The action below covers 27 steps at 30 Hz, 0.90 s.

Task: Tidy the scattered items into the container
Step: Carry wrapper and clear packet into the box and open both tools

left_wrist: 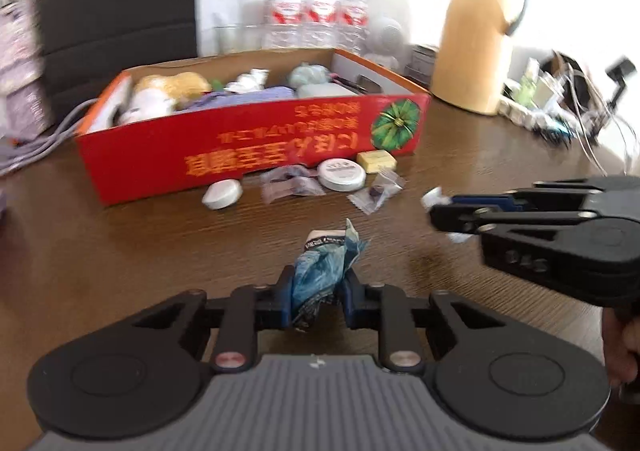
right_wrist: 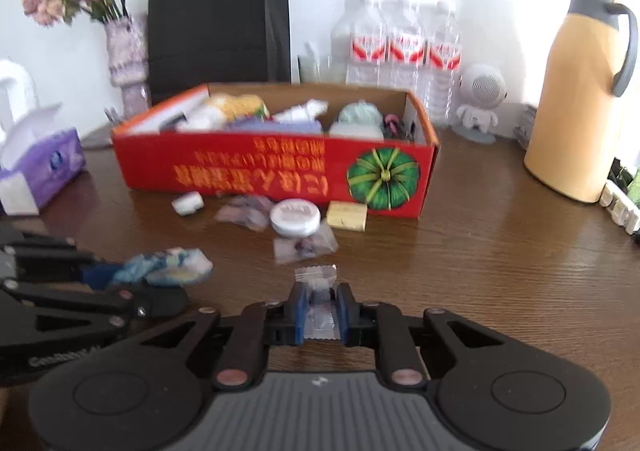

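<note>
Crumpled blue plastic wrapper (left_wrist: pixel 320 275) is sitting clamped in your left tool (left_wrist: pixel 316 291); your right tool (right_wrist: pixel 320 309) is pinching a small clear sachet (right_wrist: pixel 318 291), red cardboard box (right_wrist: pixel 256 167) lying beyond.

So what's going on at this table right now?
A person is tidying small items into the red box with two handheld grippers. The left gripper is shut on a crumpled blue wrapper, and the right gripper is shut on a small clear packet. A round tin, a yellow block and a few packets lie on the table in front of the box.
</note>
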Motion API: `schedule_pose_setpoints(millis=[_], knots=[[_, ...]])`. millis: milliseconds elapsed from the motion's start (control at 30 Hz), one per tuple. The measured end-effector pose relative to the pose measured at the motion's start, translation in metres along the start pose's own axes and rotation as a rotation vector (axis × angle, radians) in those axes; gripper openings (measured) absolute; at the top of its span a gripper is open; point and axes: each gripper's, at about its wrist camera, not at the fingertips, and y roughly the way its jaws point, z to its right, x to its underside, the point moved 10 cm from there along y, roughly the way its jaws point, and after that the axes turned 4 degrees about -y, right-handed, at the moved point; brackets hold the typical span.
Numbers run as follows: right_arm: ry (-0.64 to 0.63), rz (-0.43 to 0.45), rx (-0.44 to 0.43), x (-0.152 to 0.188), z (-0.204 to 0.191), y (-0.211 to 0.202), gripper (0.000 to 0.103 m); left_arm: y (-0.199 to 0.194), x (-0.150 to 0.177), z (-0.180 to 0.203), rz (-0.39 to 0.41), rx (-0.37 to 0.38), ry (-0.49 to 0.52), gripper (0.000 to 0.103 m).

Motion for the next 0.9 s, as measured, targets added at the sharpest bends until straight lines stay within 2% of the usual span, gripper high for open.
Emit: schedule_pose_setpoints(millis=[100, 233, 333, 433, 633, 900], knots=[[0.022, 0.087, -0.007, -0.013, -0.002, -0.031, 0.015, -0.038, -0.009, -0.01, 0.091, -0.075, -0.06, 0.023], [0.063, 0.218, -0.037, -0.021, -0.006, -0.075, 0.015, -0.099, -0.008, -0.014, 0.26, -0.238, -0.091, 0.025], [0.091, 0.286, -0.04, -0.014, -0.012, -0.101, 0.015, -0.13, 0.009, -0.012, 0.322, -0.277, -0.143, 0.026], [0.105, 0.32, -0.042, -0.001, -0.017, -0.12, 0.015, -0.151, 0.028, -0.011, 0.35, -0.297, -0.187, 0.026], [0.063, 0.405, -0.028, 0.02, -0.026, -0.158, 0.016, -0.174, 0.045, -0.013, 0.38, -0.345, -0.195, 0.027], [0.08, 0.415, -0.002, 0.018, -0.018, -0.163, 0.016, -0.164, 0.042, -0.015, 0.374, -0.343, -0.202, 0.027]])
